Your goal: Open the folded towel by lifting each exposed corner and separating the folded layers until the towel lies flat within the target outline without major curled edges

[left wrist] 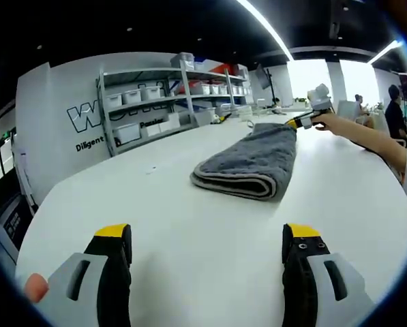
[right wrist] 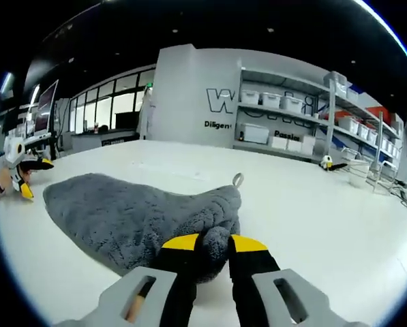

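Right claw [right wrist: 213,240] clenched on a near corner of the folded grey plush towel [right wrist: 135,214] (presumably to peel the top layer back), at six o'clock. Left claw [left wrist: 206,238] released, hovering over the white surface [left wrist: 189,231], towel at twelve o'clock.

- The left gripper view is looking low across the white table [left wrist: 189,231] from well back, facing the folded grey towel [left wrist: 251,163] and shelving [left wrist: 169,95].
- The right gripper view is sitting right against the same towel [right wrist: 135,211], facing along it from the opposite end.
- Both views are sharing the towel, table and shelving [right wrist: 312,116].
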